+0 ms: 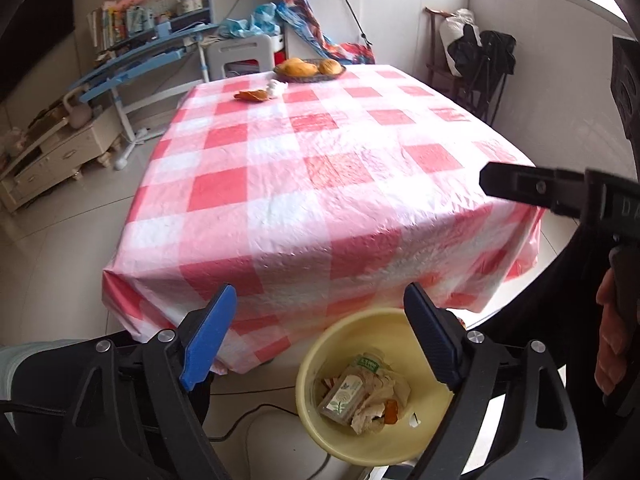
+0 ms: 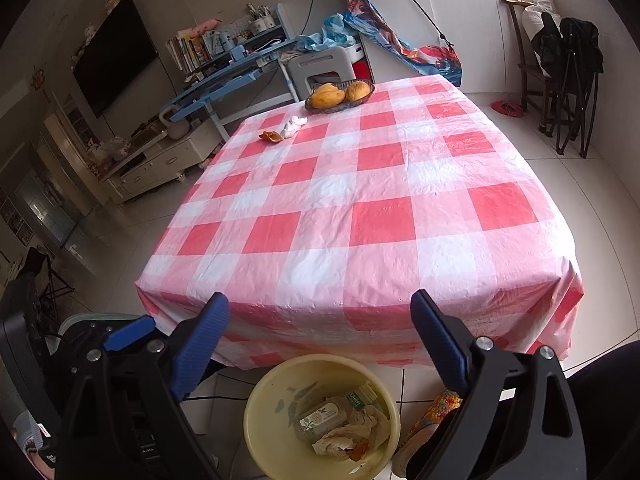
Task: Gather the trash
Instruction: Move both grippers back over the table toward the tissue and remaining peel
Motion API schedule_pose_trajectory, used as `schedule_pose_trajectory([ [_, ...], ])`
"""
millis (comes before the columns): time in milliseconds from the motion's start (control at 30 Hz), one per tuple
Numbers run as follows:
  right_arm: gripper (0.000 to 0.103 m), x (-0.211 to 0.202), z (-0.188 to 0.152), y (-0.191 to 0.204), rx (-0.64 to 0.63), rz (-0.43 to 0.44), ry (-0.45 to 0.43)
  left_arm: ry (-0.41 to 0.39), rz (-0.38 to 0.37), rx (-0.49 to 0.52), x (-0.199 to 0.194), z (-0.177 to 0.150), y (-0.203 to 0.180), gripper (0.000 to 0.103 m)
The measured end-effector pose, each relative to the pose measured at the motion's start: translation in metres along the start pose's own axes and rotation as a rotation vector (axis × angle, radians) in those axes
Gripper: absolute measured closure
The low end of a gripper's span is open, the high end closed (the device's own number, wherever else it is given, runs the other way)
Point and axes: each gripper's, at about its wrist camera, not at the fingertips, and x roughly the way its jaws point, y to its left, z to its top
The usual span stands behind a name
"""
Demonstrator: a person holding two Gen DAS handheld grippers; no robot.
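Over the bin (image 1: 320,432), both grippers — left (image 1: 320,344), right (image 2: 320,344) — hang with jaws wide, nothing held; bottle (image 1: 344,394) and tissues (image 1: 378,404) lie inside.

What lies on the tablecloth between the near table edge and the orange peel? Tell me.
Nothing: in both wrist views the checked tablecloth is bare from the near edge up to the orange peel and the crumpled tissue beside it.

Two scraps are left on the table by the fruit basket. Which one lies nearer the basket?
The white crumpled tissue: it lies closer to the fruit basket, while the orange peel lies just beyond it toward the table's edge.
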Motion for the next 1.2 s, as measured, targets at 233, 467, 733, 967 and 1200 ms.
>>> schedule_pose_trajectory([
  [233, 0.013, 0.000, -0.002, 0.009, -0.056, -0.009, -0.006, -0.036, 0.042, -0.058, -0.004, 0.004, 0.013, 0.019],
  [467, 0.013, 0.001, -0.002, 0.009, -0.054, -0.014, -0.005, -0.058, 0.071, -0.054, -0.005, 0.004, 0.013, 0.017],
  [733, 0.012, 0.002, -0.004, 0.009, -0.065, -0.022, 0.000, -0.069, 0.088, -0.065, -0.006, 0.004, 0.015, 0.015],
  [967, 0.012, 0.004, -0.005, 0.010, -0.075, -0.029, 0.007, -0.070, 0.090, -0.066, -0.006, 0.004, 0.015, 0.014],
  [1200, 0.012, 0.005, -0.005, 0.013, -0.085, -0.033, 0.017, -0.070, 0.091, -0.065, -0.006, 0.004, 0.015, 0.014],
])
